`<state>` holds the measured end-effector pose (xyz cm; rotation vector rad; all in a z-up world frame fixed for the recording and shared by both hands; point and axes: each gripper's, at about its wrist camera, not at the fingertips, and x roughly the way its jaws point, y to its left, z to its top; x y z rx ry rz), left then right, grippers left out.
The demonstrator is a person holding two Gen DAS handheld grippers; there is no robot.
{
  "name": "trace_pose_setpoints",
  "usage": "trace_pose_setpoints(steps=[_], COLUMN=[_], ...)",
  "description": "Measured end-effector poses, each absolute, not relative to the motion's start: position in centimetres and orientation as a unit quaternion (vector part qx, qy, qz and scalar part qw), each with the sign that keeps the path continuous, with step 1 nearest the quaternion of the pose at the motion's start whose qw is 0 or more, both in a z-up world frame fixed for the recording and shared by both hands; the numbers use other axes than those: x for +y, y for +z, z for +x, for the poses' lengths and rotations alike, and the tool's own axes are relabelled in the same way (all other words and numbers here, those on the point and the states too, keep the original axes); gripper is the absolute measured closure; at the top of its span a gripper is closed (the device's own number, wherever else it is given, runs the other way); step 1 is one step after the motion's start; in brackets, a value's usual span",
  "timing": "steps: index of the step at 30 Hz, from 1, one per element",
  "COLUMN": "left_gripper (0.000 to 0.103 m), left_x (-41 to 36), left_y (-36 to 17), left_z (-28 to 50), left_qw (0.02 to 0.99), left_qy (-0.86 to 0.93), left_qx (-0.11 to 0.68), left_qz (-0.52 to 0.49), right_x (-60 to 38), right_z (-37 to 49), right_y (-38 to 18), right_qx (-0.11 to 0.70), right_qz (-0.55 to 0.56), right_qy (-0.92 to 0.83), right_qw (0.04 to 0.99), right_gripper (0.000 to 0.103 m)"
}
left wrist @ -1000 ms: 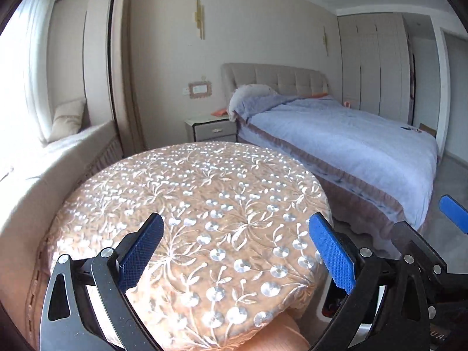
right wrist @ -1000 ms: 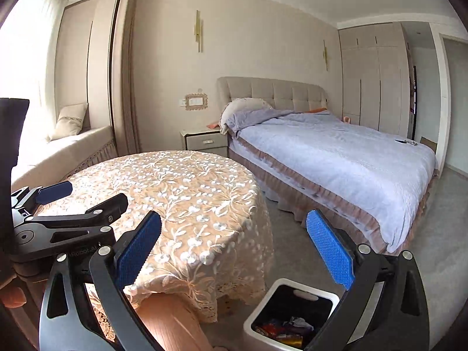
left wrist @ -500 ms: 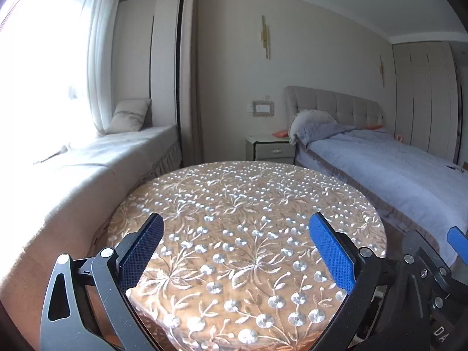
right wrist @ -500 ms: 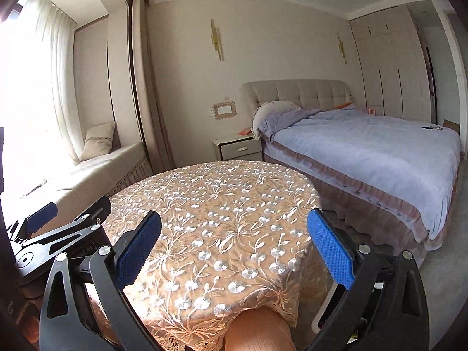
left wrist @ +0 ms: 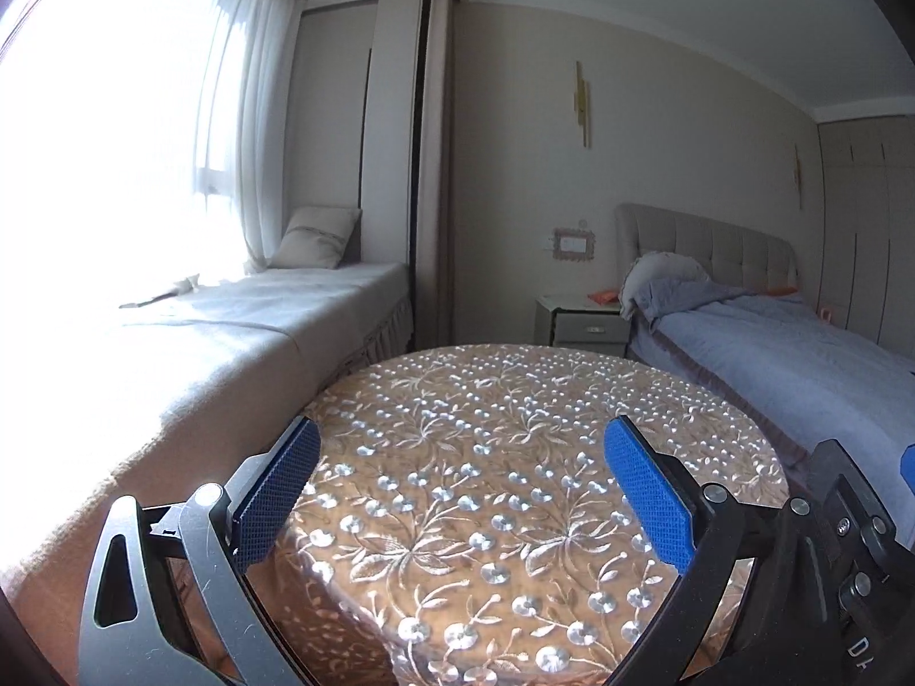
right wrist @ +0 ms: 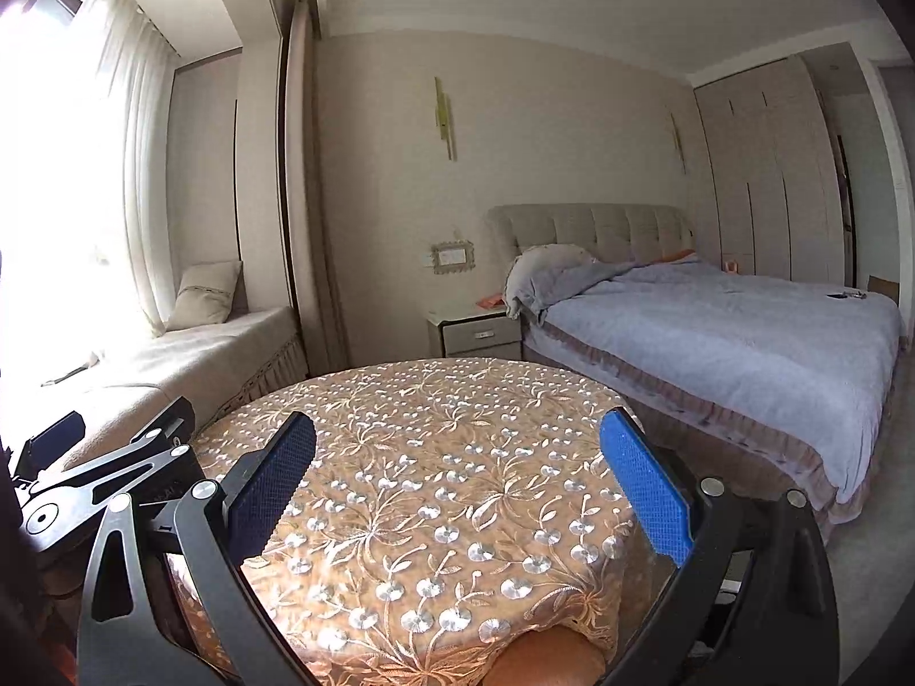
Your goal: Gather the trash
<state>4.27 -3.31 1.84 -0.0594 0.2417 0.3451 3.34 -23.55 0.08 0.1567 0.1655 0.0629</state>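
Observation:
My left gripper (left wrist: 460,480) is open and empty, held over the near edge of a round table (left wrist: 514,400) covered with an embroidered peach cloth. My right gripper (right wrist: 457,474) is open and empty over the same table (right wrist: 446,434). The left gripper's arm shows at the left of the right wrist view (right wrist: 103,474); the right gripper's body shows at the right of the left wrist view (left wrist: 846,526). No trash and no bin are in view now.
A window bench (left wrist: 240,343) with a cushion (left wrist: 314,237) runs along the left. A nightstand (right wrist: 477,331) and a bed with a blue-grey cover (right wrist: 732,343) stand at the right. Wardrobes (right wrist: 783,171) line the far right wall.
Both grippers have swung upward and to the left. The white bin with trash beside the table has dropped out of view, and the window bench now fills the left.

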Motion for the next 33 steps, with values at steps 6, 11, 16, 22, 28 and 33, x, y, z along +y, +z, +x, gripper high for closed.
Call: trace_pose_setpoints(steps=[6, 11, 16, 22, 28, 33], left_gripper=[0.005, 0.005, 0.005, 0.005, 0.005, 0.005], left_x=[-3.25, -3.36, -3.41, -3.46, -3.47, -3.53], left_y=[1.91, 1.92, 2.01, 1.92, 1.73, 1.67], left_z=[3.89, 3.99, 3.85, 3.97, 4.24, 4.26], left_qw=[0.978, 0.978, 0.976, 0.975, 0.975, 0.975], left_qy=[0.164, 0.167, 0.175, 0.180, 0.174, 0.174], left_qx=[0.123, 0.124, 0.125, 0.127, 0.134, 0.135], left_qz=[-0.034, -0.030, -0.024, -0.023, -0.026, -0.027], right_x=[-23.48, -23.48, -23.43, -23.48, -23.61, -23.75], right_z=[2.97, 2.96, 3.03, 3.18, 3.24, 3.30], right_y=[0.41, 0.34, 0.26, 0.05, 0.05, -0.08], right_qx=[0.083, 0.084, 0.084, 0.088, 0.090, 0.092], right_qz=[0.084, 0.083, 0.080, 0.078, 0.077, 0.076], right_qy=[0.034, 0.034, 0.033, 0.033, 0.032, 0.031], right_qw=[0.992, 0.992, 0.993, 0.993, 0.992, 0.992], right_gripper=[0.004, 0.004, 0.004, 0.004, 0.004, 0.004])
